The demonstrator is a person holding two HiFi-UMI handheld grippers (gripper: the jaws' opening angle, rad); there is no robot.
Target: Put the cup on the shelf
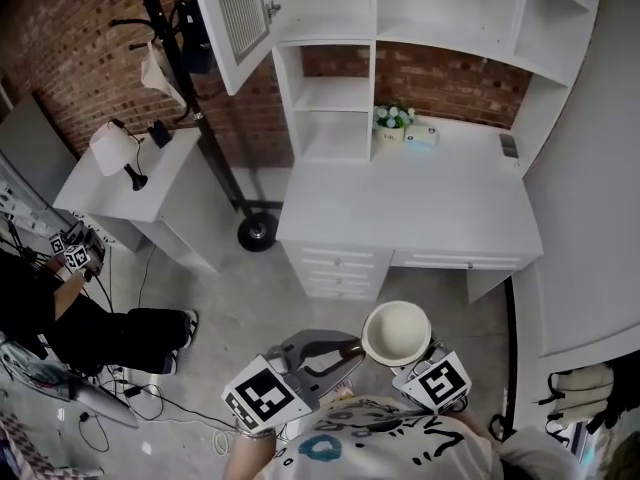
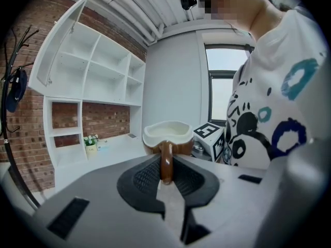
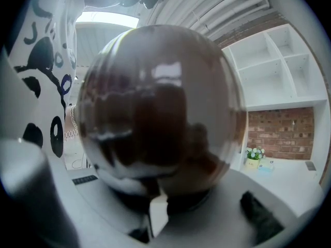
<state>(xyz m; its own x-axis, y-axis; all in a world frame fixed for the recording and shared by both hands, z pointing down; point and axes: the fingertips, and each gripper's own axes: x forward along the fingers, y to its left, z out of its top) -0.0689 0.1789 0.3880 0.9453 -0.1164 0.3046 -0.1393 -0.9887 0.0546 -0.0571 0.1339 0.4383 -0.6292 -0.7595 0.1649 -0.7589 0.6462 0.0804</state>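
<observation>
Holds a round, glossy brown ceramic cup (image 1: 397,333) with a cream inside up in the air at the near middle, over the grey floor (image 1: 250,298) and short of the white counter (image 1: 420,208). Carries it upright, mouth up, with only the bare cream inside on show.

Clamps the left gripper (image 2: 165,175) fingers together on the cup's brown loop handle (image 2: 166,159), at the cup's left side. Presses the right gripper (image 3: 158,190) fingers against the rounded brown body from the right, so that the body fills most of the right gripper view.

On the far side, a white shelf unit (image 1: 335,108) of open compartments on the counter's back edge, against a red brick wall (image 1: 450,83). On the counter, just right of the lower compartments, a small pale yellow pot (image 1: 390,134) with white flowers and green leaves in it. Just beside it on the right, a small pale blue object (image 1: 425,136); cannot tell what. Under the counter's near edge, white drawers (image 1: 340,268).
</observation>
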